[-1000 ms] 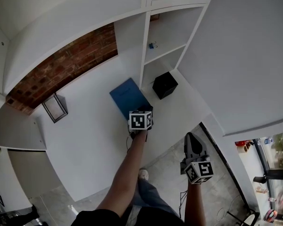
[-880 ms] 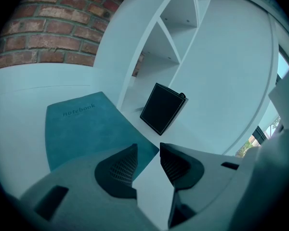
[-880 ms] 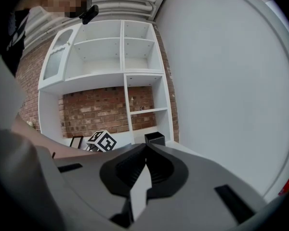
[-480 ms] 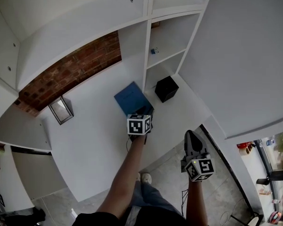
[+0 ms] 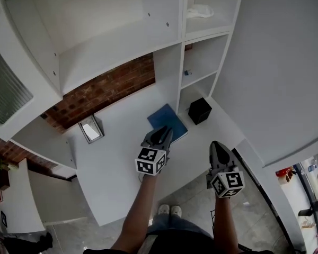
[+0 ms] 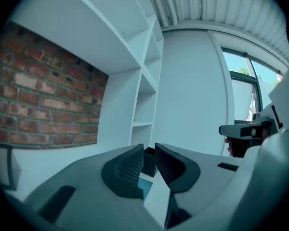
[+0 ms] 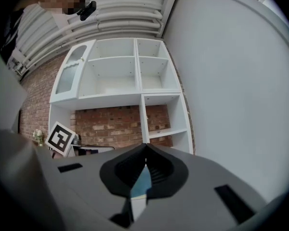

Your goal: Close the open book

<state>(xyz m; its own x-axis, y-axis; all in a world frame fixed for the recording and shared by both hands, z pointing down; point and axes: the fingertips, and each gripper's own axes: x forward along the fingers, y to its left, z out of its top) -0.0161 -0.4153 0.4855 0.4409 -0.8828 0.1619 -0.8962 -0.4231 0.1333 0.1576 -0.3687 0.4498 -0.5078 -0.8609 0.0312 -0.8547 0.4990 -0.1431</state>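
While flat, book [image 5: 170,118] lengthwise toward brickwork [image 5: 108,90]

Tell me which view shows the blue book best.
Head view: the book lies flat on the desk, cover mostly visible. Left gripper view shows only a blue sliver; right gripper view a bluish patch, unclear.

- Black box [image 5: 200,110] sits on the white desk [image 5: 111,165].
- Small picture frame [image 5: 91,129] at nine o'clock from the box, beneath the brick wall [image 5: 106,91].
- White cloth [image 5: 200,10] on a shelf, at twelve o'clock from the box.
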